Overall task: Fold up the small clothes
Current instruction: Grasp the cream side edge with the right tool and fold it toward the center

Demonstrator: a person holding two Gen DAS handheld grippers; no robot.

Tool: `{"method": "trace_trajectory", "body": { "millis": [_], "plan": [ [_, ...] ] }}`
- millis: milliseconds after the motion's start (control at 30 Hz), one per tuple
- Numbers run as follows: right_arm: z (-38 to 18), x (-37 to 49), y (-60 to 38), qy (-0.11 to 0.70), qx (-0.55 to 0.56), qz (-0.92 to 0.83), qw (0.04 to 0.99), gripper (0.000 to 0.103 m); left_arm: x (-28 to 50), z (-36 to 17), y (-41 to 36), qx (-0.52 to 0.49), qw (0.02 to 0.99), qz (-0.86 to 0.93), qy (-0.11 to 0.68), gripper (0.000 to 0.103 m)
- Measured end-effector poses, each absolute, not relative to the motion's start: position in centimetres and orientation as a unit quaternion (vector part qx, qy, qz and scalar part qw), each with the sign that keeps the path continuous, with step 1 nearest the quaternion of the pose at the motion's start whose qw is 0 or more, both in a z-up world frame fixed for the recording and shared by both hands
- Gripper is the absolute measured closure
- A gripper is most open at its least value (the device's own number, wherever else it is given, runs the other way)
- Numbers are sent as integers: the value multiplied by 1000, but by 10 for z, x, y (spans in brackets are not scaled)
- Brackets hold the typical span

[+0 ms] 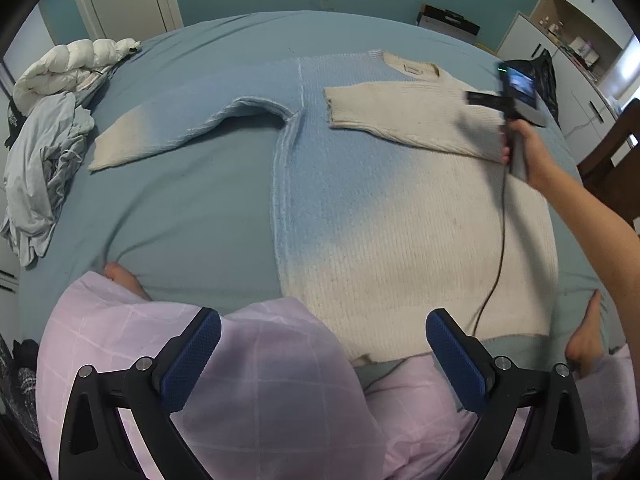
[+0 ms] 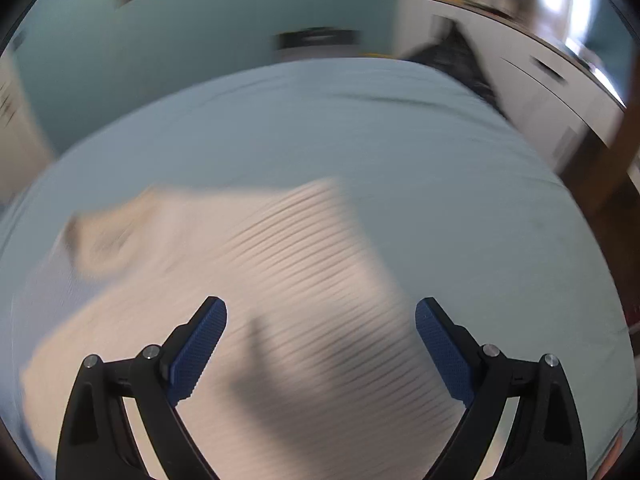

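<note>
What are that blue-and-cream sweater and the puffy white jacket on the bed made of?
The blue-to-cream ribbed sweater looks like knitted wool or acrylic yarn: matte, with visible ribs. The quilted white puffer jacket looks like smooth, slightly shiny synthetic shell over padding, judging by its bulging sections.

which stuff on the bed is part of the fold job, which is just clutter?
Job:
- blue-to-cream knitted sweater, one sleeve folded across its chest
- left gripper, open
- right gripper, open

Clutter:
- white puffer jacket
- crumpled pale grey garment
- black bag
</note>
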State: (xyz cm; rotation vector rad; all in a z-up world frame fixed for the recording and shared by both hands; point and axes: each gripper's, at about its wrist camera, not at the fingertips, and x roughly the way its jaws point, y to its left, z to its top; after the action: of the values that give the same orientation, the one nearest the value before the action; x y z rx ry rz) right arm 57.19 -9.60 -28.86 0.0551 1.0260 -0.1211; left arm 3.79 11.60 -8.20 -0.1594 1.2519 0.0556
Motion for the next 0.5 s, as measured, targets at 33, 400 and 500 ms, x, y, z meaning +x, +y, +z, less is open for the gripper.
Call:
{"method": "trace_trajectory", "body": {
  "millis": [33, 400, 500],
  "plan": [
    [-292, 563, -67, 493, 2, -32, 869, 10, 38, -83, 116, -76, 805, 25, 587, 0],
    [-333, 422, 173, 477, -236, 260, 806, 52, 31, -75, 120, -90, 811, 16, 578, 0],
    [-339, 443, 155, 503, -177, 251, 808, 89, 30, -75, 120, -89, 811, 12, 578, 0]
  ]
}}
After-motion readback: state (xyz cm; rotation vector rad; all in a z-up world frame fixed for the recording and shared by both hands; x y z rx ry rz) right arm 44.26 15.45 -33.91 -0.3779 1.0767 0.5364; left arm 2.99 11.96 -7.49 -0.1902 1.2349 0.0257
